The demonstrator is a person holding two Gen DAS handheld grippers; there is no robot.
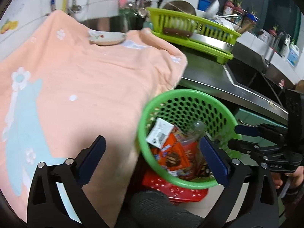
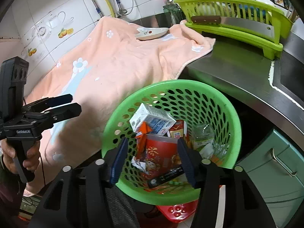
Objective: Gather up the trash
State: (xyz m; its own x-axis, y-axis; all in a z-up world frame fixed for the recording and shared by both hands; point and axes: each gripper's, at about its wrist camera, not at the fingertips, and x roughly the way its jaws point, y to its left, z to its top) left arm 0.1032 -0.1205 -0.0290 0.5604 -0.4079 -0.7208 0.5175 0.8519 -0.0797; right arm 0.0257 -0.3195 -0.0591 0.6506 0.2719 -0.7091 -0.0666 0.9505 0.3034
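A green perforated basket (image 1: 187, 93) (image 2: 171, 83) sits beside the counter, full of trash. In it lie a white carton (image 1: 160, 131) (image 2: 152, 119), an orange wrapper (image 1: 174, 152), a red printed cup (image 2: 161, 152), a clear plastic bottle (image 2: 203, 134) and a black box (image 2: 167, 176). My left gripper (image 1: 152, 139) (image 2: 76, 103) hangs wide open over the basket's left rim and the towel edge, holding nothing. My right gripper (image 2: 152, 141) (image 1: 232, 135) is open above the basket, its fingers either side of the red cup, with a gap on the left side.
A peach towel (image 1: 85, 76) (image 2: 123, 60) covers the counter, with a small plate (image 1: 107, 38) (image 2: 152, 33) on its far end. A lime dish rack (image 1: 193, 30) (image 2: 237, 19) holds a cleaver (image 2: 237, 23). The sink (image 1: 247, 76) lies right. A red stool (image 1: 171, 188) is under the basket.
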